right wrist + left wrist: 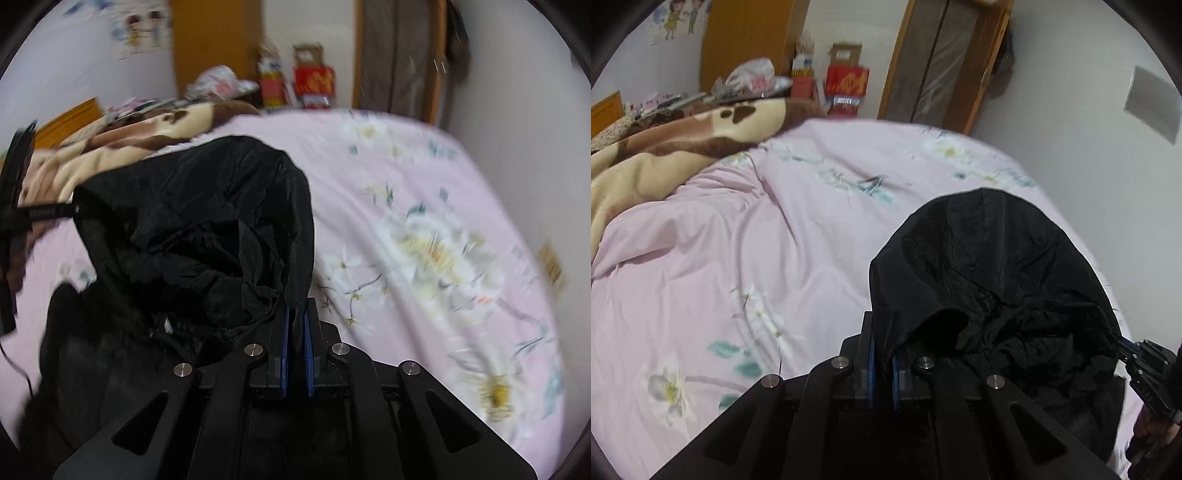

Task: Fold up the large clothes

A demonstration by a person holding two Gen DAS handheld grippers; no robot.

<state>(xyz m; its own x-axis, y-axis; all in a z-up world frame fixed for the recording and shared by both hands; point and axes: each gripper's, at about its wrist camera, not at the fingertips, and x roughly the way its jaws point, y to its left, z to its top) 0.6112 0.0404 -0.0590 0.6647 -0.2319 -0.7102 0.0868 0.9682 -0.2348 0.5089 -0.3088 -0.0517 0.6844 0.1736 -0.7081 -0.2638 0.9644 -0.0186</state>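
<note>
1. Nearest the left wrist camera, the left gripper (882, 347) was seen from behind, its black linkage arms filling the bottom of the view and its two blue-padded fingers (870, 363) drawn together on an edge of a black garment (993, 280).
2. From that pinch, the black garment was spread up and to the right in a rounded, crumpled mound, lifted off the bedding at the gripped edge, with a dark hollow shown in its folds.
3. At the right edge of the left view, the right gripper (1145, 373) was partly shown, touching the far side of the same garment.
4. In the right wrist view, the right gripper (296, 325) was likewise clamped, its blue pads (308, 354) closed on a thin fold of the black garment (192, 221), which was draped to the left and downward.
5. The left gripper (40, 212) was seen at the left edge of that view, blurred, holding the opposite edge, so the cloth was stretched between both tools.
6. Under the garment, a pink bedsheet (746, 251) printed with white flowers and green leaves was laid across a bed.
7. A brown and cream blanket (668, 147) was bunched at the far left end of the bed.
8. Behind the bed, red boxes (847, 83), a wooden door frame (905, 59) and a white wall were shown, somewhat blurred.
</note>
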